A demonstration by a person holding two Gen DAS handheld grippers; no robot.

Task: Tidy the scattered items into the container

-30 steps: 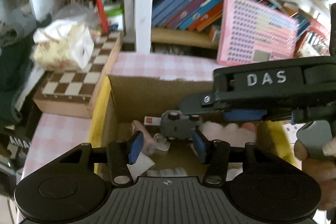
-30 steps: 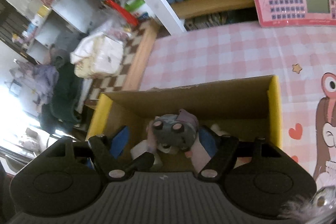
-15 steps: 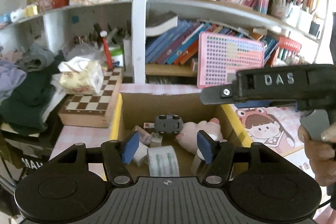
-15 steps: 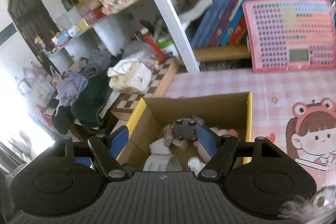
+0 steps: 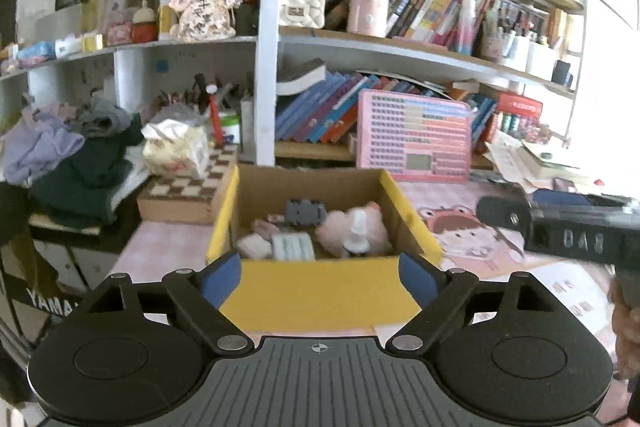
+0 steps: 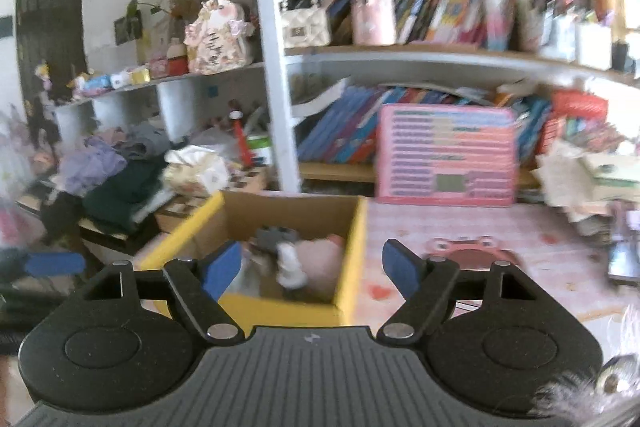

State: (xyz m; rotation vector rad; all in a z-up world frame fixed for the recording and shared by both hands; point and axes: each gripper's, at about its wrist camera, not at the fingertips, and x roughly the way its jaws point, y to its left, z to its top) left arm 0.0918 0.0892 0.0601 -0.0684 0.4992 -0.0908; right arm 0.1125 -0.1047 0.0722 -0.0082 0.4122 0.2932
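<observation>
Two grippers, both spread wide, nothing between their blue pads. Closest in, the left gripper [image 5: 320,277] hangs just short of the yellow front wall of the cardboard box [image 5: 320,297], pads flanking that wall without touching it. The right gripper [image 6: 312,267] sits off to the box's right front corner, its left pad over the box opening, its right pad over the pink checked tabletop [image 6: 460,227]. In the left wrist view its black body shows at the right edge, well clear of the box.

Inside the box now: a striped roll [image 5: 292,247] near the front, a pale pink block [image 5: 254,246] just beside it on the left, a pink plush toy [image 5: 356,229] on the right with a small white piece [image 5: 357,237] resting against it, and a grey toy car [image 5: 306,211] toward the back wall. All of them lie within the walls, crowded together and touching.

Right of the box, a cartoon girl mat [image 5: 468,235] lies flat on the tabletop. Left of it, a chessboard box [image 5: 188,193] carries a crumpled tissue pack [image 5: 176,149], with a heap of clothes [image 5: 76,155] further left. Behind, a pink keyboard toy [image 5: 414,143] leans upright against a row of slanting books [image 5: 316,115], and the shelves [image 5: 400,47] above are packed with more books and trinkets
</observation>
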